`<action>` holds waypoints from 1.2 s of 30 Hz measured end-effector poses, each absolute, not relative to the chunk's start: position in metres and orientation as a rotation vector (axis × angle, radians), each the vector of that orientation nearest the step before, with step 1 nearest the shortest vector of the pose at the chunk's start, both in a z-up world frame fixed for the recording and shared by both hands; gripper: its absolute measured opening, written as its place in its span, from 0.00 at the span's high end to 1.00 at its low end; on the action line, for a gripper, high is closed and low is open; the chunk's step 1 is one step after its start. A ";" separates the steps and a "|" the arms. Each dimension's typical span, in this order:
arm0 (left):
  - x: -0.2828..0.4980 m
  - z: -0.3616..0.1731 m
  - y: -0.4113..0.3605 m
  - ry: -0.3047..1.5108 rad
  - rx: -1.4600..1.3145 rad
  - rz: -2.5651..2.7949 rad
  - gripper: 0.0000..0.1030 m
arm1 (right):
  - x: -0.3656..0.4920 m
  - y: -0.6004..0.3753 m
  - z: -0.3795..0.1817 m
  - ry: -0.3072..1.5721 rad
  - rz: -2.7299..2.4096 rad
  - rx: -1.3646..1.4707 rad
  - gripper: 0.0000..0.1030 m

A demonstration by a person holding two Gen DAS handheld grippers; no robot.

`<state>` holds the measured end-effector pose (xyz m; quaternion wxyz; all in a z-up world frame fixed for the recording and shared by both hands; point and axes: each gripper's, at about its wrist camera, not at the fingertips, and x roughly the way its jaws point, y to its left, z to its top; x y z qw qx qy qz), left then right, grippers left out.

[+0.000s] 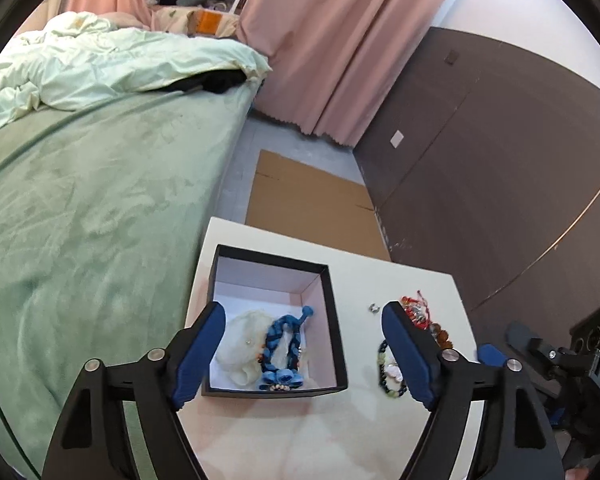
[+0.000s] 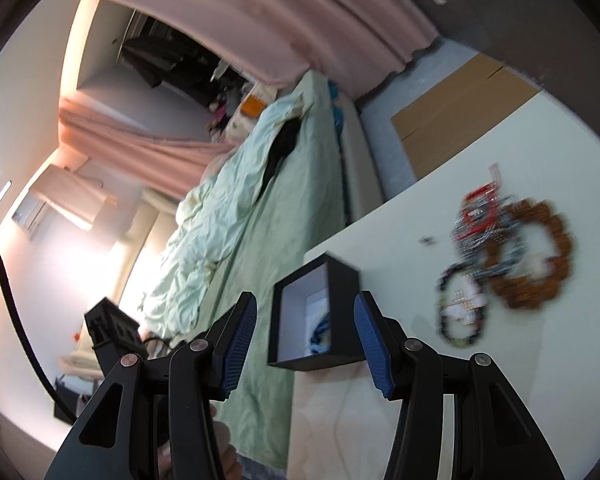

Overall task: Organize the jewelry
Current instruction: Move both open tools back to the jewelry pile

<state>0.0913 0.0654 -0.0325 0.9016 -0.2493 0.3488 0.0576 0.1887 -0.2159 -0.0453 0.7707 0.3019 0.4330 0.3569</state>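
A: Bedside, on the white bench (image 1: pixel 284 432), a blue braided bracelet (image 1: pixel 286 344) is seen in the black box (image 1: pixel 334 320), below released left tongs (image 1: pixel 300 356).

B: Right tongs (image 2: pixel 305 344), likewise released and empty, are aimed at the box (image 2: pixel 342 280); a beaded bracelet (image 2: pixel 528 252) should be grasped next.

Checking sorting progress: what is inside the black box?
Inside the black box: a blue braided piece lying on a cream pouch. Whatever lies beneath them is covered.

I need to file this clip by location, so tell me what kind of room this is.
Most likely a bedroom in a home. A bed with a green cover and rumpled duvet fills one side, pink curtains hang behind it, and a small white table with a jewelry box stands beside the bed.
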 end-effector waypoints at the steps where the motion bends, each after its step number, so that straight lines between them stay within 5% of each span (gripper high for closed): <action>1: 0.092 -0.032 0.064 0.721 -0.517 0.114 0.21 | 0.190 -0.223 -0.044 0.934 0.751 0.650 0.50; 18: 0.117 -0.038 -0.018 0.728 -0.362 -0.023 0.21 | 0.216 -0.307 -0.083 1.061 0.472 0.697 0.50; 29: 0.143 -0.067 -0.058 0.823 -0.267 -0.100 0.43 | 0.241 -0.305 -0.114 1.183 0.445 0.691 0.50; 36: 0.163 -0.093 -0.074 0.914 -0.210 -0.118 0.44 | 0.249 -0.304 -0.117 1.195 0.452 0.703 0.50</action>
